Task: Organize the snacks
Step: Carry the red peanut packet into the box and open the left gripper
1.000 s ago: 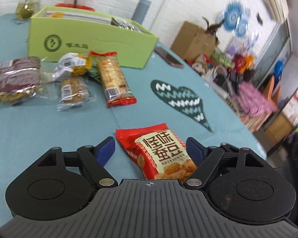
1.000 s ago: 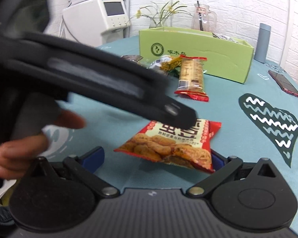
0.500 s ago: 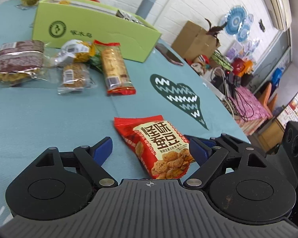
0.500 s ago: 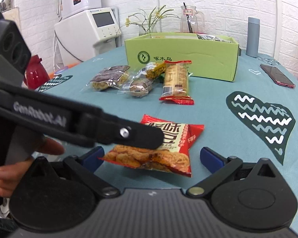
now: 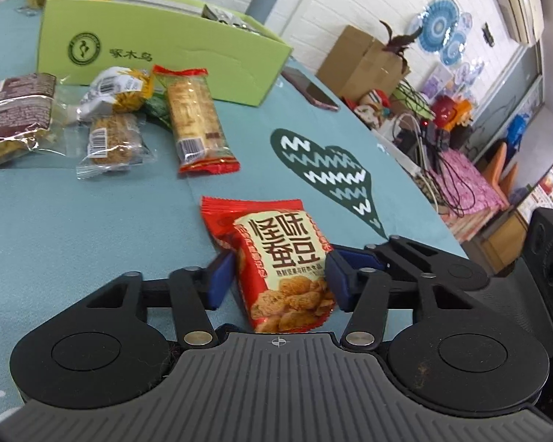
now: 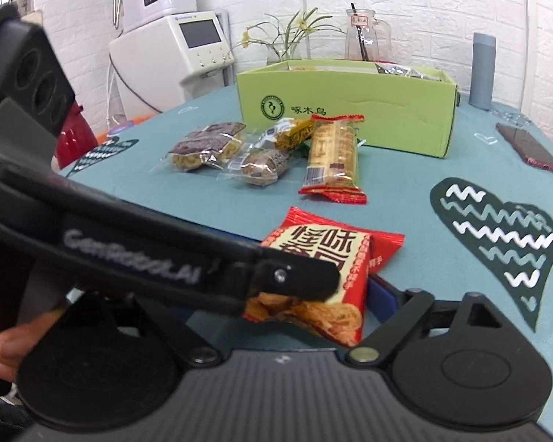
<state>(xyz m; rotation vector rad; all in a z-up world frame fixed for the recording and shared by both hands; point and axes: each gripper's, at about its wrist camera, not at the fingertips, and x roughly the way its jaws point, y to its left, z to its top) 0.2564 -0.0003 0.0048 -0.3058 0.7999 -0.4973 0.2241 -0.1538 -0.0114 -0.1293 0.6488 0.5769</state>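
Jaws of our left gripper have narrowed onto the red snack packet at lower centre of the left view, blue pads touching both long edges; whether they truly pinch we cannot tell. Our right gripper sits behind the same packet in the lower middle of its view; one pad shows at the packet's right edge, the other is hidden by the left tool, so we cannot tell its opening. Going by size, the teal tablecloth gives wide bare room lower left, and its rim curves off at the right. Our green box stands upper left, open-topped. The loose snacks lie just before it, needing clearance. We judge the packet light, puffy, slick and crushable: grip gently across the middle
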